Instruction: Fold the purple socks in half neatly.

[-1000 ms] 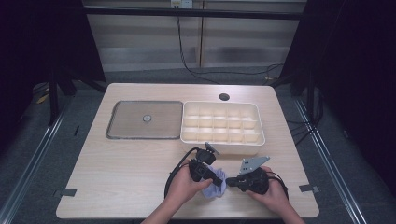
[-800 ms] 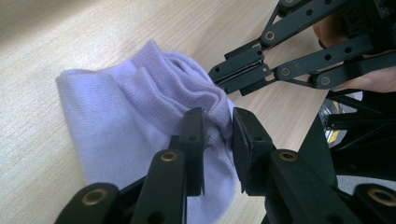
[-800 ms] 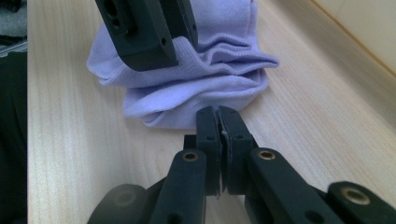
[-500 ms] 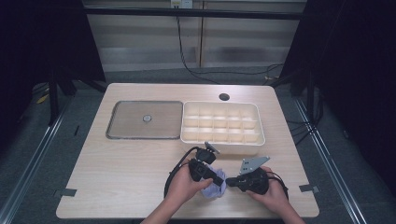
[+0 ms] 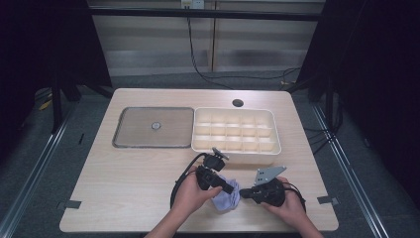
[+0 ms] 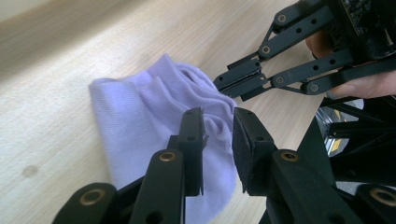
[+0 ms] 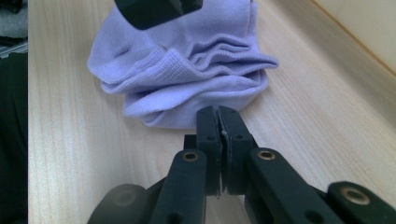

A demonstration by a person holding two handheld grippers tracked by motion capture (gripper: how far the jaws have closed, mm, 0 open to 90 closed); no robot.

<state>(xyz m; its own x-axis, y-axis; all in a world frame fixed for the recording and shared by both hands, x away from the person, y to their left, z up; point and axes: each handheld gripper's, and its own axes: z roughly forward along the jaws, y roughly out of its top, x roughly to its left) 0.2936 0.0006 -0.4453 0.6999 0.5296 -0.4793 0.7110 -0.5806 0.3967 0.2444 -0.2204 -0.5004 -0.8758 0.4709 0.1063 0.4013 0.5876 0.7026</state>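
Pale wood-grain counter (image 5: pixel 129 173) carries a crumpled lilac knitted sock (image 6: pixel 154 116); its bunched edge is pinched shut in the right tongs (image 7: pixel 218 114), while the left tongs (image 6: pixel 218 128) stand slightly parted over its folds; the thin hem could be pulled free if tugged.

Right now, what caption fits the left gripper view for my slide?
Left gripper, jaws slightly apart over a bunched purple cloth; right gripper pinches its edge.

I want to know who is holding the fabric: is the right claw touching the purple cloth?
Touching. In the left gripper view, the right claw has its tips shut on the bunched edge of the purple cloth, with no gap between them.
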